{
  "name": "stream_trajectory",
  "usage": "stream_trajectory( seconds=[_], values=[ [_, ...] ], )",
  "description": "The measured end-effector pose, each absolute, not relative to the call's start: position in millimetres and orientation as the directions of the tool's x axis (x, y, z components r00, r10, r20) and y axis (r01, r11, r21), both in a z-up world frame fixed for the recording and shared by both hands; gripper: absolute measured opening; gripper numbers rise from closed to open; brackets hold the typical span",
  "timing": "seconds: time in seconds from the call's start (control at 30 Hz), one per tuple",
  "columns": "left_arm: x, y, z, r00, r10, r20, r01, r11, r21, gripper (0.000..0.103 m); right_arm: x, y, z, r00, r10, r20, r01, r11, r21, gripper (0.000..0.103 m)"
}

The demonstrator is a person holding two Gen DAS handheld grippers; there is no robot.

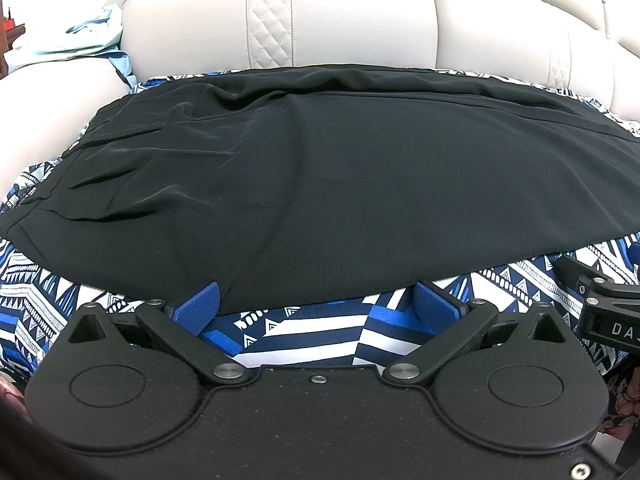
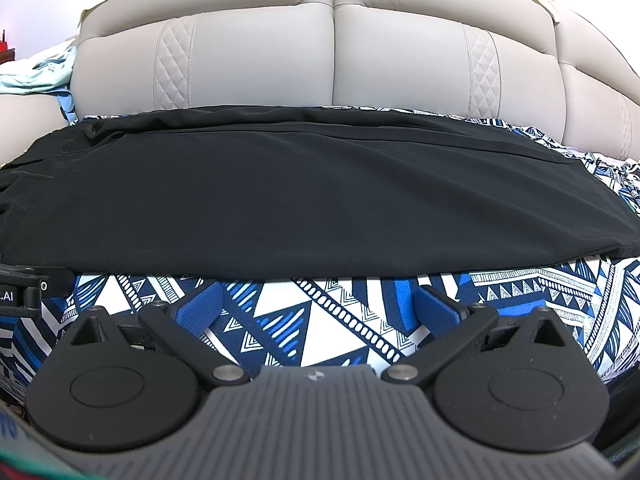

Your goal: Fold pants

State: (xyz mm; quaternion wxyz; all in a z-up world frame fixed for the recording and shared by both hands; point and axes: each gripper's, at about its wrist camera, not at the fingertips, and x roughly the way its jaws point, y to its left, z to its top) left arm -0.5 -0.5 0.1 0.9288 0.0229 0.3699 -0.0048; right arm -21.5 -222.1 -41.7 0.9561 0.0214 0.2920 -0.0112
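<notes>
Black pants point(image 1: 340, 168) lie flat, lengthwise-folded, on patterned cover point(image 2: 320, 320) before sofa back point(image 2: 332, 48). Left gripper point(image 1: 316, 304), right gripper point(image 2: 318, 308) spread wide, empty, at near edge. Next likely: pinch ends, fold across.

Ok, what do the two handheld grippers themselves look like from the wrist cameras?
Both share one build: matte black bodies with two round discs, black link arms on silver pivot pins, and ribbed blue finger pads. The left gripper has a flat, speckled black top plate with a small screw. The right gripper has a grey ribbed plate with a small logo. White lettering marks each gripper's side. No cables or sleeves show.
</notes>
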Motion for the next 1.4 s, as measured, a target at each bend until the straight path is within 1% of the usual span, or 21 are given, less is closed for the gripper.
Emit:
stream_trajectory(
  seconds=[0.17,0.23,0.27,0.3,0.33,0.37,0.4,0.47,0.5,0.53,0.6,0.73,0.87,1.03,1.13,1.23,1.3,1.37,1.4],
  values=[
    [-1,-1,-2,0.734,0.02,-0.679,0.011,0.999,0.042,0.103,-20,-222,-41,0.828,-0.015,-0.56,0.041,0.999,0.035,0.103],
    [0,-1,5,0.709,0.02,-0.704,0.012,0.999,0.041,0.103,-21,-221,-42,0.828,-0.03,-0.56,0.053,0.998,0.026,0.103],
    [3,1,10,0.693,0.012,-0.721,0.013,0.999,0.03,0.101,-19,-221,-40,0.821,-0.029,-0.57,0.053,0.998,0.025,0.103],
    [5,5,16,0.681,-0.007,-0.732,0.022,1.0,0.012,0.095,-16,-222,-36,0.803,-0.024,-0.596,0.049,0.998,0.026,0.103],
    [6,9,24,0.682,-0.035,-0.731,0.036,0.999,-0.014,0.091,-13,-223,-30,0.787,-0.017,-0.617,0.047,0.998,0.033,0.103],
    [6,15,34,0.686,-0.063,-0.725,0.049,0.998,-0.041,0.091,-12,-223,-27,0.787,-0.009,-0.617,0.046,0.998,0.044,0.103],
    [8,22,46,0.695,-0.089,-0.713,0.056,0.996,-0.07,0.092,-12,-224,-20,0.806,-0.003,-0.592,0.046,0.997,0.057,0.103],
    [17,40,73,0.732,-0.115,-0.672,0.048,0.992,-0.117,0.096,-7,-224,-8,0.838,0.01,-0.546,0.028,0.998,0.061,0.103],
    [24,50,85,0.75,-0.109,-0.652,0.032,0.991,-0.13,0.101,0,-223,-2,0.846,0.018,-0.533,0.016,0.998,0.06,0.103],
    [35,60,97,0.767,-0.097,-0.635,0.009,0.99,-0.14,0.102,8,-222,3,0.85,0.029,-0.527,0.004,0.998,0.061,0.103],
    [64,80,115,0.783,-0.065,-0.619,-0.042,0.987,-0.156,0.102,35,-218,11,0.855,0.051,-0.515,-0.014,0.997,0.075,0.103],
    [141,122,129,0.773,0.03,-0.633,-0.195,0.962,-0.193,0.102,82,-205,14,0.869,0.068,-0.49,-0.045,0.997,0.06,0.103],
    [231,164,114,0.71,0.116,-0.695,-0.382,0.892,-0.241,0.102,126,-182,8,0.887,0.056,-0.458,-0.075,0.997,-0.023,0.103],
    [332,189,81,0.608,0.214,-0.764,-0.573,0.785,-0.236,0.102,142,-176,3,0.9,0.016,-0.436,-0.048,0.997,-0.064,0.103],
    [377,195,58,0.549,0.273,-0.79,-0.653,0.73,-0.202,0.102,145,-183,-2,0.898,0.004,-0.441,-0.02,0.999,-0.032,0.103],
    [411,196,41,0.485,0.377,-0.789,-0.73,0.671,-0.128,0.102,146,-192,-8,0.891,-0.004,-0.455,-0.002,1.0,-0.011,0.103],
    [426,196,29,0.424,0.414,-0.805,-0.769,0.634,-0.079,0.102,143,-196,-10,0.887,-0.003,-0.461,0.0,1.0,-0.005,0.103],
    [433,194,20,0.367,0.477,-0.798,-0.795,0.606,-0.004,0.102,141,-198,-10,0.888,-0.001,-0.459,0.001,1.0,-0.001,0.103],
    [434,194,17,0.358,0.488,-0.796,-0.798,0.603,0.011,0.102,142,-198,-11,0.888,0.0,-0.461,0.0,1.0,0.0,0.103]
  ],
)
